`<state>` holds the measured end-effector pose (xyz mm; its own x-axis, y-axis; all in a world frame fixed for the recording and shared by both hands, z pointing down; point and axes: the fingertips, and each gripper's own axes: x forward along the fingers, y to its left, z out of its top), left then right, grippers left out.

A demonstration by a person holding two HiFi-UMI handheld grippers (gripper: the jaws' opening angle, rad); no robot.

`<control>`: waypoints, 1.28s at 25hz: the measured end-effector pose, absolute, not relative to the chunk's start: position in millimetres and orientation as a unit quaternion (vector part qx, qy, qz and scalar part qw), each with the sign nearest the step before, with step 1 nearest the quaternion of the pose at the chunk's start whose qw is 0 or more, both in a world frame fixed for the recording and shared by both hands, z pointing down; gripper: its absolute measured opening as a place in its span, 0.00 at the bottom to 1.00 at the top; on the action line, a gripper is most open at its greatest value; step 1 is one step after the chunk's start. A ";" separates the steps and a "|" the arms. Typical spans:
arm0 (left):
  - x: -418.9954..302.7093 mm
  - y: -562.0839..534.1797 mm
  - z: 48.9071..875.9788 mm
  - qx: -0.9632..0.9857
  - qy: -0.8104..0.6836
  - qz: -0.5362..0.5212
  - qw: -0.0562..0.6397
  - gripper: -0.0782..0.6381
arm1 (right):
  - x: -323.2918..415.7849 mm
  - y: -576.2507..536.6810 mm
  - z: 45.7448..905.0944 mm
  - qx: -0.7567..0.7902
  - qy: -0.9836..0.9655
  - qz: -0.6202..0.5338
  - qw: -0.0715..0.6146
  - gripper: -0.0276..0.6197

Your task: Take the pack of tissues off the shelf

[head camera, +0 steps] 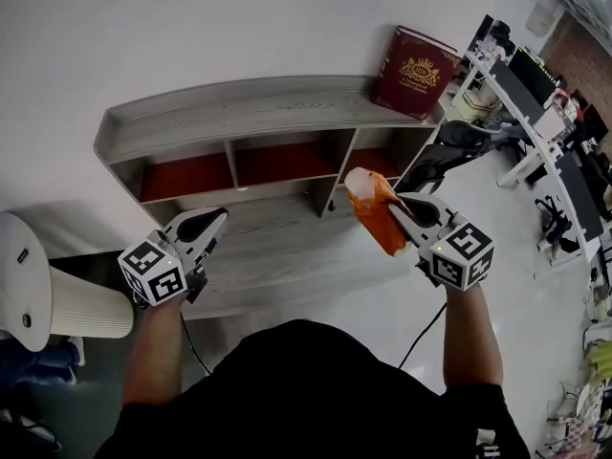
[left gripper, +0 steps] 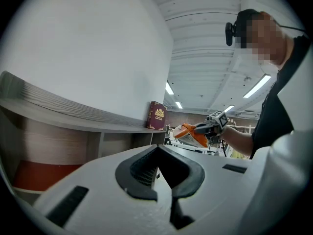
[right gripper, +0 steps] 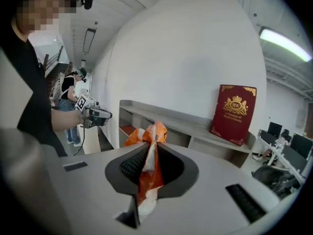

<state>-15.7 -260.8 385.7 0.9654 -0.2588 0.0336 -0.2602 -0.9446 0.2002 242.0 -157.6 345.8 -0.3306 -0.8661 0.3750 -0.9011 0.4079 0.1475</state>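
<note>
Tissue pack [head camera: 376, 208] hangs pinched in our right gripper [head camera: 394, 214], at 4 o'clock of the shelf [head camera: 249, 103]. Our left gripper [head camera: 216, 218], at 7 o'clock, is pressed together, empty.

Bright, even light from ceiling strips [right gripper: 286, 43] above me; soft shadows; my gripper views bend & blacken at edges.

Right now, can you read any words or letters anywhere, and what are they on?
"RW": gold crest on the red book.
Line under the crest: too small to read.
Orange tissue pack: no readable print.
Cubes on left gripper and right gripper: square patterns, no words.
</note>
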 end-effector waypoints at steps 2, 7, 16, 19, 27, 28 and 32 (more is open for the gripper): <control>-8.4 -259.1 387.9 0.987 -0.126 0.003 0.104 0.13 | 253.8 -146.9 353.9 0.554 -0.807 0.055 0.196 0.09; 7.0 -254.8 392.1 0.987 -0.115 0.013 0.110 0.13 | 277.1 -129.8 368.9 0.567 -0.799 0.084 0.182 0.09; 21.8 -246.9 400.3 0.986 -0.115 0.021 0.122 0.13 | 286.1 -127.9 385.1 0.558 -0.803 0.101 0.183 0.09; 21.0 -245.7 403.7 0.985 -0.118 0.024 0.124 0.13 | 283.8 -133.3 393.4 0.545 -0.812 0.117 0.176 0.09; 2.4 -246.1 416.2 0.978 -0.154 0.029 0.136 0.13 | 284.6 -154.2 422.6 0.518 -0.822 0.132 0.198 0.09; -0.8 -245.3 417.5 0.978 -0.157 0.030 0.136 0.13 | 283.7 -157.5 427.6 0.514 -0.822 0.132 0.204 0.09; -16.6 -244.6 421.5 0.972 -0.185 0.032 0.143 0.13 | 274.3 -175.7 454.2 0.493 -0.830 0.143 0.219 0.09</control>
<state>-16.6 -244.6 421.5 0.9296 -0.3502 0.1149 -0.3685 -0.8907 0.2661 274.3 -175.7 454.2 -0.4179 -0.7555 0.5046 -0.8809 0.4728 -0.0218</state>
